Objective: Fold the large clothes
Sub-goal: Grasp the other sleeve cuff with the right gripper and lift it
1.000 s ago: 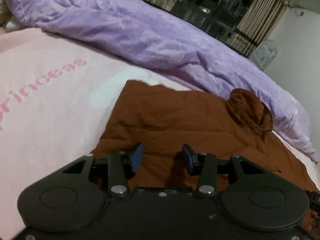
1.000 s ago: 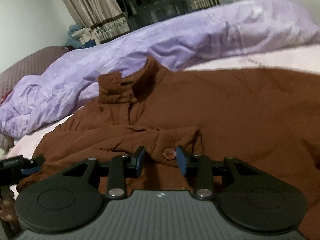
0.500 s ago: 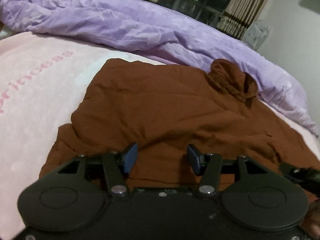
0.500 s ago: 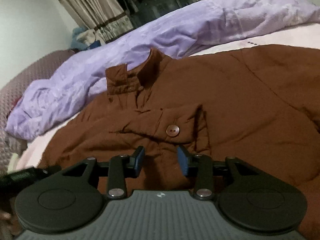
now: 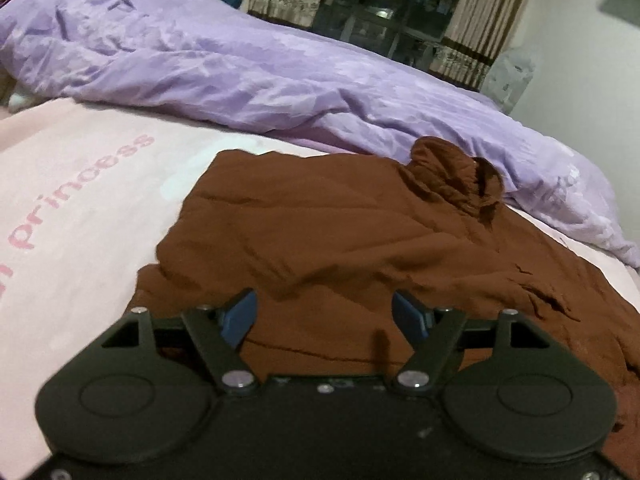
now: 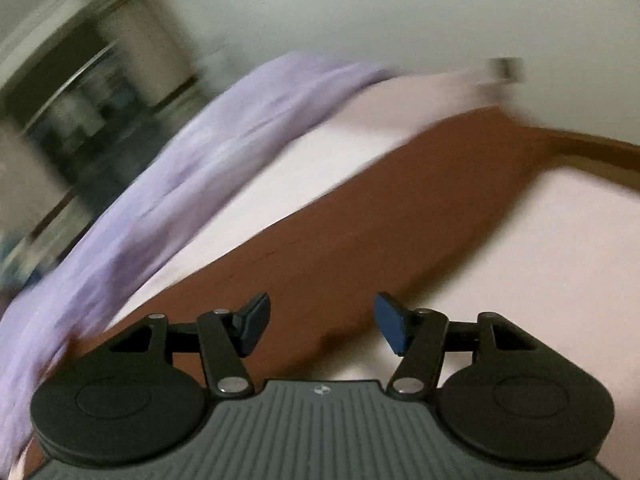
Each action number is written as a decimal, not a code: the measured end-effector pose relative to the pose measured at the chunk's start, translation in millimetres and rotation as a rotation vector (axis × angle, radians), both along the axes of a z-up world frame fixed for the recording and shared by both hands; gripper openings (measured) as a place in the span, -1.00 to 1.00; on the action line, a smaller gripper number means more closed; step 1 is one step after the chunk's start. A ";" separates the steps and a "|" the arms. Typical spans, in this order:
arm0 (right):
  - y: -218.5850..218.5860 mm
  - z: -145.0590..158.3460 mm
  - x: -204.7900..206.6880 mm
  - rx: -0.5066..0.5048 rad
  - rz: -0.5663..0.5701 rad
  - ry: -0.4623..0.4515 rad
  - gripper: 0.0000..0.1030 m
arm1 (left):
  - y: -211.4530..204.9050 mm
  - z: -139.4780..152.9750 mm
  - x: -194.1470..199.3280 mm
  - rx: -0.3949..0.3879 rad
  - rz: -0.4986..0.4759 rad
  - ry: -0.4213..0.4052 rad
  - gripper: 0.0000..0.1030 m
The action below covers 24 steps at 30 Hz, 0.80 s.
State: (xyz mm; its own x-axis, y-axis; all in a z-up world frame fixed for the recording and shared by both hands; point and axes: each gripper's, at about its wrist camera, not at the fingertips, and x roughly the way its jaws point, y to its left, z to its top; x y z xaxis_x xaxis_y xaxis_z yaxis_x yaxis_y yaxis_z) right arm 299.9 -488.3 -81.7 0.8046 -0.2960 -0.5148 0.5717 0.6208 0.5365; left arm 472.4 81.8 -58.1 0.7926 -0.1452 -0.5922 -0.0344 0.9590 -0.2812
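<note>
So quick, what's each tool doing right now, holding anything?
Left tool: open, holding nothing, poised over the brown shirt.
Right tool: open, holding nothing; its view is blurred, with the brown shirt beneath.

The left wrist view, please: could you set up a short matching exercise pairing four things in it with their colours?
Things:
1. garment
2. duvet
3. bed sheet
4. left gripper finger pads

Colours:
A. pale pink with pink lettering
B. blue
C. rust brown
D. lilac

Pairs: 1-C, 2-D, 3-A, 4-B
</note>
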 end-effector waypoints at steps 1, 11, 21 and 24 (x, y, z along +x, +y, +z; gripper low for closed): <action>-18.2 -6.8 -8.0 0.021 -0.057 0.006 0.38 | 0.9 -0.4 0.2 0.000 0.007 0.004 0.45; -91.8 -47.1 -9.9 0.193 -0.236 -0.143 0.35 | -2.7 -1.8 4.6 0.040 0.043 0.007 0.49; -108.1 -47.2 2.9 0.169 -0.299 -0.185 0.33 | -7.6 -6.4 11.1 0.082 0.039 0.009 0.53; -105.8 -41.8 8.7 0.134 -0.298 -0.133 -0.26 | -7.9 -6.7 11.8 0.082 0.038 0.008 0.55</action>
